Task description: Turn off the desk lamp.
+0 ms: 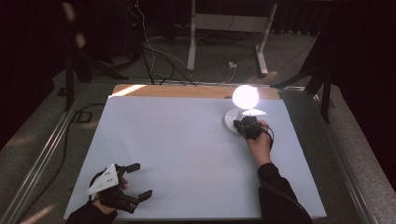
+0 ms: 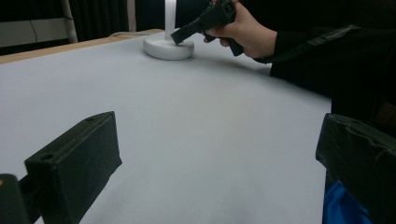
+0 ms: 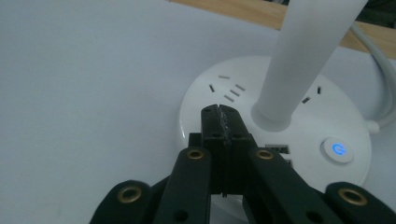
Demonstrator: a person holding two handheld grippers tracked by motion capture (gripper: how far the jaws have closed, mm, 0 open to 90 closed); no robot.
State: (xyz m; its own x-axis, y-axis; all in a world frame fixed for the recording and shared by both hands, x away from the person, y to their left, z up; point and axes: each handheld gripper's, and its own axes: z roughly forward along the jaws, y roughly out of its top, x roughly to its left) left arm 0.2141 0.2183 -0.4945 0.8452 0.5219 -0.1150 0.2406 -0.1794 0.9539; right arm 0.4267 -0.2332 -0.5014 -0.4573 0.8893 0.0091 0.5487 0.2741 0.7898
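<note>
At the near left corner of the pale desk (image 1: pixel 187 149), the left gripper (image 1: pixel 133 184) is held low, jaws spread wide and empty. Far right, a lit white lamp (image 1: pixel 245 97) is seen, its round base (image 3: pixel 280 121) glowing with a blue power button (image 3: pixel 337 150). The right gripper (image 3: pixel 218 116) is poised over that base, jaws pressed together, nothing between them.

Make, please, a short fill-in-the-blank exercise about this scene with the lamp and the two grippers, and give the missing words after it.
1. The lamp's bulb is switched ____.
2. The right gripper has its fingers pressed ____ above the lamp base.
3. The power button on the base glows ____.
4. The left gripper, near the table's front edge, holds its fingers ____.

Missing words: on; together; blue; apart
</note>
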